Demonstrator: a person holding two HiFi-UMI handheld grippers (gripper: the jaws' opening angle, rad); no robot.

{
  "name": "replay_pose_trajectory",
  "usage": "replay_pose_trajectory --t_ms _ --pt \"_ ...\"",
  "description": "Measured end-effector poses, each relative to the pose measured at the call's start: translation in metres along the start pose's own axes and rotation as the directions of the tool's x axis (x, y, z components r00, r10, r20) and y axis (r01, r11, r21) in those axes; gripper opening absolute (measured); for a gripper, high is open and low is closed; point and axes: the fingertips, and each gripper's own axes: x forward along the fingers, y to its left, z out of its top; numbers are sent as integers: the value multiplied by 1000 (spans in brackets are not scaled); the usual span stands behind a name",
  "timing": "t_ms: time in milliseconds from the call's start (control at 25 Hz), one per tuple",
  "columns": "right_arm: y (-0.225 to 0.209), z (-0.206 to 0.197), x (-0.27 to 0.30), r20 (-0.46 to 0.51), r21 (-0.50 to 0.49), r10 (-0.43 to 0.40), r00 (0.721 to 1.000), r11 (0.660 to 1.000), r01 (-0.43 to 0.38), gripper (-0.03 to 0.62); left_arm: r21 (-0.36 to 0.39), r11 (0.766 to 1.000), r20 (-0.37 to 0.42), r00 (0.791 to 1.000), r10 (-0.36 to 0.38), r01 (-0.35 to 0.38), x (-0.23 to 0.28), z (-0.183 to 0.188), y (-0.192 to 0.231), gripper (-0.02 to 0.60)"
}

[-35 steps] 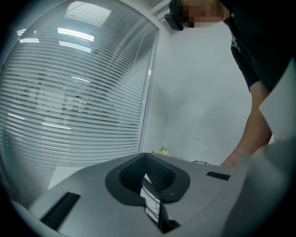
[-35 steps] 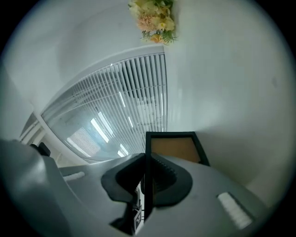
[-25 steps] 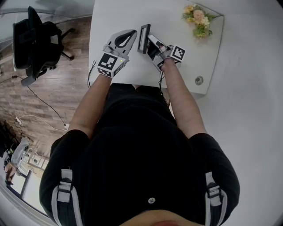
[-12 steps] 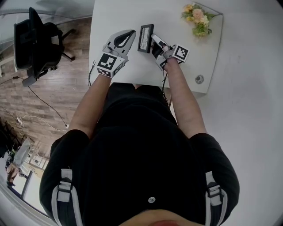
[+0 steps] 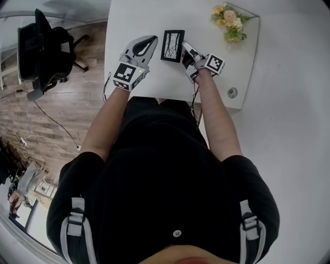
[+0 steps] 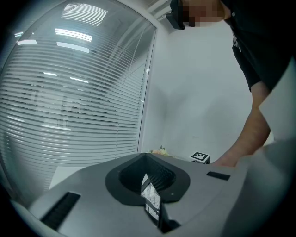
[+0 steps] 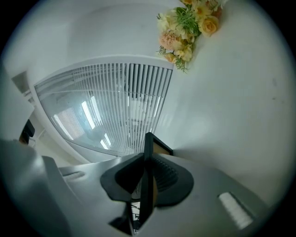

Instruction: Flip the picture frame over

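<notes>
The picture frame (image 5: 171, 46) lies picture side up near the front middle of the white bench (image 5: 134, 15), at 12 o'clock from the person. Whether it rests fully on the surface cannot be told. It has a black, rigid, rectangular moulding and a pale line-drawn print. Expect it to be light, stiff, slick and possibly glazed, so grasp the moulding edge only. The right gripper (image 5: 186, 53) pinches its 3 o'clock edge. The left gripper (image 5: 149, 44), jaws together and empty, lies at 9 o'clock. Flowers (image 5: 229, 20) lie at 2 o'clock.

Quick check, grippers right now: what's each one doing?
Left gripper: closed, holding nothing.
Right gripper: closed on the picture frame by its edge.
</notes>
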Motion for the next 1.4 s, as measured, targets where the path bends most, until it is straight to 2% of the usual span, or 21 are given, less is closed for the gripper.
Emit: replay_pose_trajectory --t_ms 280,520,720,880,960,1080,1320,1400 --pt "-13 0 1 -17 -35 -31 999 999 30 64 3 1000 -1 1000 3 -3 -3 -10 8 5" --pt "-14 6 -14 -52 -89 -73 996 994 68 94 21 1000 -1 1000 13 -13 0 1 -11 5" --pt "-25 4 -19 -90 -181 -162 983 973 144 141 27 999 0 1000 24 -24 -3 2 -13 5" --pt "-31 0 -21 -128 -317 -255 959 926 204 177 31 999 3 999 32 -33 -6 4 -17 5" --pt "-32 -1 -20 -132 -396 -300 945 890 227 204 34 999 4 999 37 -37 -8 6 -17 5" --pt "-28 2 -20 -117 -500 -350 929 829 250 206 39 998 6 999 45 -45 -12 8 -20 5" --pt "3 -3 -20 -135 -629 -341 930 755 185 209 52 997 11 998 61 -61 -23 16 -31 5" --pt "22 -5 -22 -138 -684 -328 934 714 150 209 56 996 19 998 62 -63 -27 23 -36 5"
